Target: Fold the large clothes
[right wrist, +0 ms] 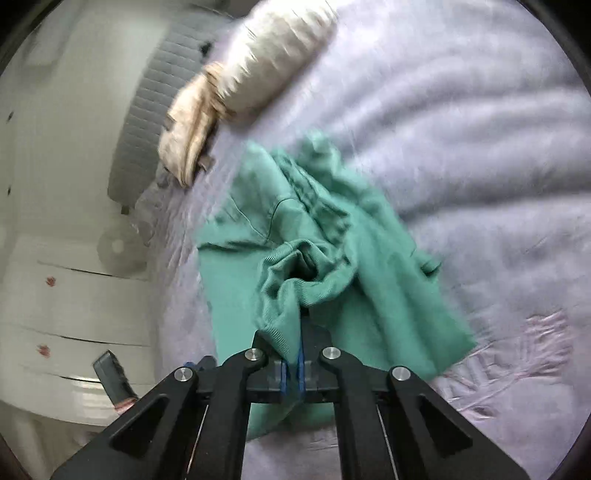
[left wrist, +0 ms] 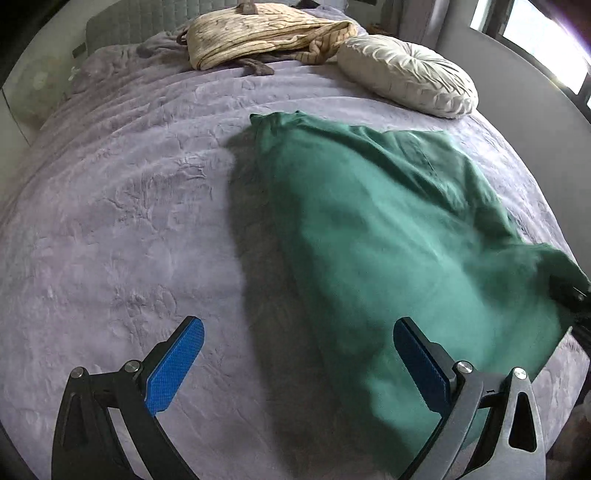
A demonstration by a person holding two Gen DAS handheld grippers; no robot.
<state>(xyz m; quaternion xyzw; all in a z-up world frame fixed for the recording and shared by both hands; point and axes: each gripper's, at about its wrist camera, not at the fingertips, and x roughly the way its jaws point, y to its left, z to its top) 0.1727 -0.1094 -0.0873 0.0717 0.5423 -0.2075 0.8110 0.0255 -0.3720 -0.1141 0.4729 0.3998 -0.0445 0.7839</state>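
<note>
Presently, right gripper point(right wrist: 291, 360): jaws pinched on a ribbed edge of the green garment point(right wrist: 332, 266), lifting it. Left gripper point(left wrist: 297, 354): jaws wide apart, empty, above the lilac bedspread point(left wrist: 122, 206), garment just to its right. Garment: lies rumpled mid-bed, right of centre, partly raised. Progress, judged: early; no neat fold visible, spreading and folding remain. Far: round cushion point(left wrist: 406, 77), striped cloth point(left wrist: 266, 33). Writing, labels: none legible.

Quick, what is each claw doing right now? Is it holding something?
Left gripper: wide open, holding nothing, above the lilac quilted bedspread.
Right gripper: shut on a bunched edge of the green cotton garment.
</note>
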